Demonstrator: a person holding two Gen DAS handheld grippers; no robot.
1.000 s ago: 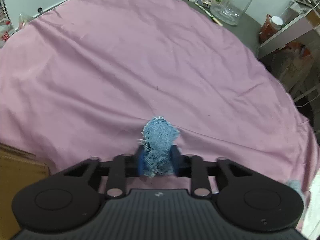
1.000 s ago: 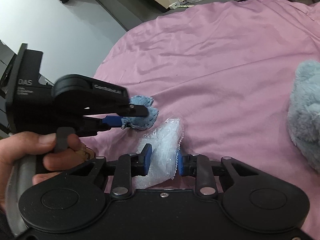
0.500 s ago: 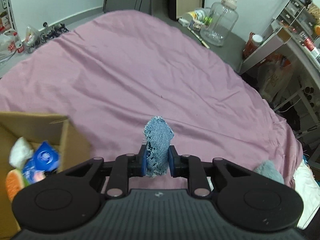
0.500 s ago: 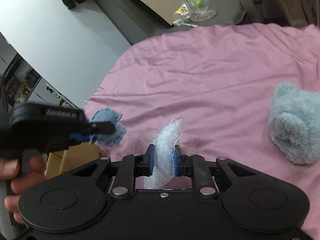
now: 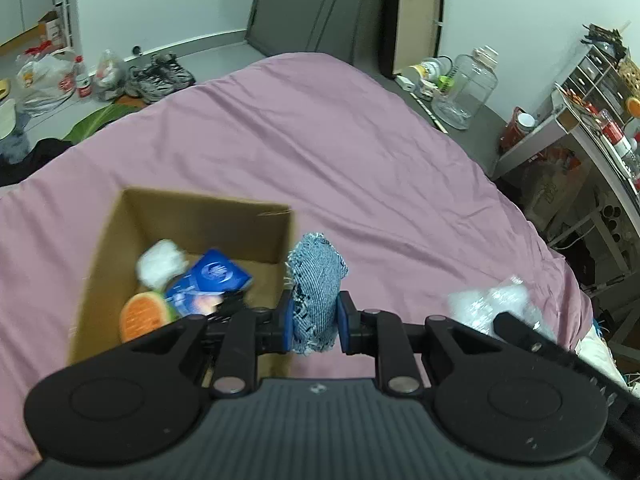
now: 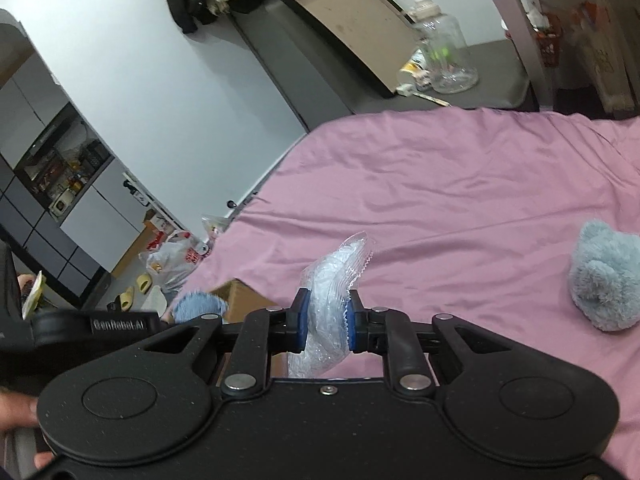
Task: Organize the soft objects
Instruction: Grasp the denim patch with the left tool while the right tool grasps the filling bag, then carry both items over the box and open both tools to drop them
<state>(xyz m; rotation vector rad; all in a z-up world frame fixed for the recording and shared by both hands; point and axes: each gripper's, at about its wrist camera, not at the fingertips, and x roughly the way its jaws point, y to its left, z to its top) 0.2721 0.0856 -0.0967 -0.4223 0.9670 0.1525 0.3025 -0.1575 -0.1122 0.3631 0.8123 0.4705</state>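
Note:
My left gripper (image 5: 314,322) is shut on a frayed blue denim scrap (image 5: 317,284), held above the right wall of an open cardboard box (image 5: 192,216) on the pink bed sheet (image 5: 320,140). Inside the box lie a white wad (image 5: 162,266), a blue packet (image 5: 214,276) and an orange round item (image 5: 144,314). My right gripper (image 6: 326,322) is shut on a clear crinkled plastic bag (image 6: 332,292), lifted above the sheet (image 6: 460,184). That bag (image 5: 492,306) also shows at the right of the left wrist view. A grey-blue plush toy (image 6: 604,276) lies on the sheet to the right.
Beyond the bed's far edge stand a large clear jar (image 5: 466,88) and small bottles on a dark floor. Shoes (image 5: 160,76) and plastic bags (image 5: 44,80) lie on the floor at left. A cluttered shelf unit (image 5: 592,120) stands at right. A hand (image 6: 16,408) grips the left tool.
Both grippers have risen from the sheet with their loads. The left one swung over to the box, which came fully into view; the right one drew back from the plush toy.

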